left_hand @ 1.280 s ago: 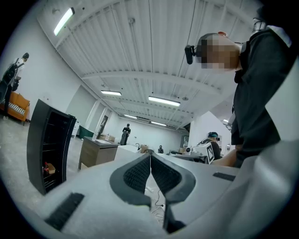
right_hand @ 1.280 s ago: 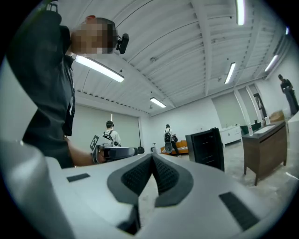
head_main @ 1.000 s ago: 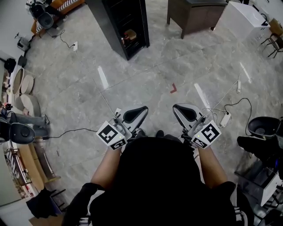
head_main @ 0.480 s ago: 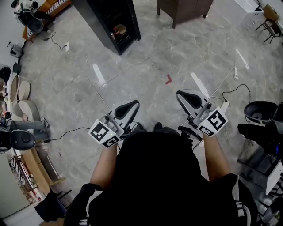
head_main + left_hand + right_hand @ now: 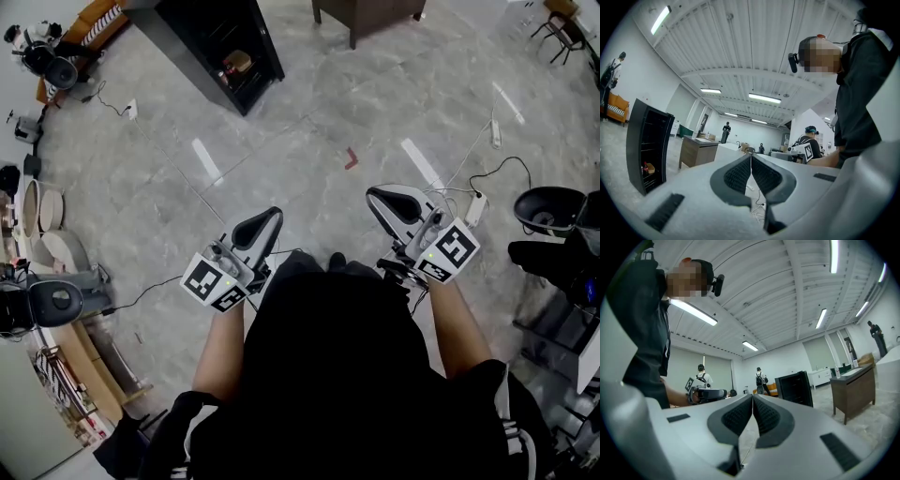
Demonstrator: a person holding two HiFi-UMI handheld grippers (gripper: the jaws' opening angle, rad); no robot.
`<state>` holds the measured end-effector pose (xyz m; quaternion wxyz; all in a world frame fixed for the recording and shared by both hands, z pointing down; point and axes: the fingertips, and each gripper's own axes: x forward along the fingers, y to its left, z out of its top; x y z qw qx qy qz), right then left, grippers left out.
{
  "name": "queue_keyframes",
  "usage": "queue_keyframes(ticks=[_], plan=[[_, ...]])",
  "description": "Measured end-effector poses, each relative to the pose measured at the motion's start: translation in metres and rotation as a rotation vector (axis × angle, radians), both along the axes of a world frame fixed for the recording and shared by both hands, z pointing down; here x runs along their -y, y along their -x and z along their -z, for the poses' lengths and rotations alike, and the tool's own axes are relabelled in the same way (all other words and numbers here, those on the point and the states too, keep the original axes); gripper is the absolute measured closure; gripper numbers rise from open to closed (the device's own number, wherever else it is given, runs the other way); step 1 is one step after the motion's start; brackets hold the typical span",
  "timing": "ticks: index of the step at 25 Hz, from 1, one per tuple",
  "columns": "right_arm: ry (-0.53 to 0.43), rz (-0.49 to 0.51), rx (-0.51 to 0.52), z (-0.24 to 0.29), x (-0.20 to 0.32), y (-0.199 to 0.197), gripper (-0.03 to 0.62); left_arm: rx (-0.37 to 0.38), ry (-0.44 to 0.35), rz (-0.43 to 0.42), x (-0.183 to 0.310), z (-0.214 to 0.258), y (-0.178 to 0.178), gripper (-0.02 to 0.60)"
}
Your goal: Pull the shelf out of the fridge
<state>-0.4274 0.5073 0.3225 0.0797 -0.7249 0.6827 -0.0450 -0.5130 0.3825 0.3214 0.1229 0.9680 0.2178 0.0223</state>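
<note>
Both left gripper [image 5: 277, 213] and right gripper [image 5: 372, 194] fingers [image 5: 255, 230] shut, empty; fridge [image 5: 202, 37] tall, black.

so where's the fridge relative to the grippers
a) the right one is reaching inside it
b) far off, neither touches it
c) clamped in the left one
B: the fridge stands far ahead to the left, while the left gripper and right gripper are well short of it, both shut and empty.
</note>
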Motion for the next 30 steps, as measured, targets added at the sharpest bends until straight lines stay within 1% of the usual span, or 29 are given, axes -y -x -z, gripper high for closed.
queue_keyframes(ticks=[2, 10, 14, 17, 21, 30], plan=[[0.002, -0.011, 0.008, -0.001, -0.002, -0.004, 0.568, 0.006, -0.006, -0.005, -0.001, -0.002, -0.001, 0.558], [0.034, -0.003, 0.028, -0.013, 0.001, -0.009, 0.568, 0.016, 0.031, 0.023, 0.011, -0.01, -0.007, 0.558], [0.044, -0.008, 0.02, -0.017, 0.012, -0.022, 0.568, 0.014, 0.047, 0.026, 0.024, -0.018, -0.019, 0.558], [0.049, -0.018, 0.02, -0.018, 0.021, -0.038, 0.568, 0.008, 0.056, 0.022, 0.035, -0.022, -0.036, 0.558], [0.067, -0.033, 0.029, -0.016, 0.035, -0.066, 0.568, 0.002, 0.074, 0.017, 0.055, -0.02, -0.068, 0.558], [0.104, -0.039, 0.018, -0.016, 0.096, -0.135, 0.568, -0.002, 0.127, 0.01, 0.117, -0.032, -0.149, 0.558]])
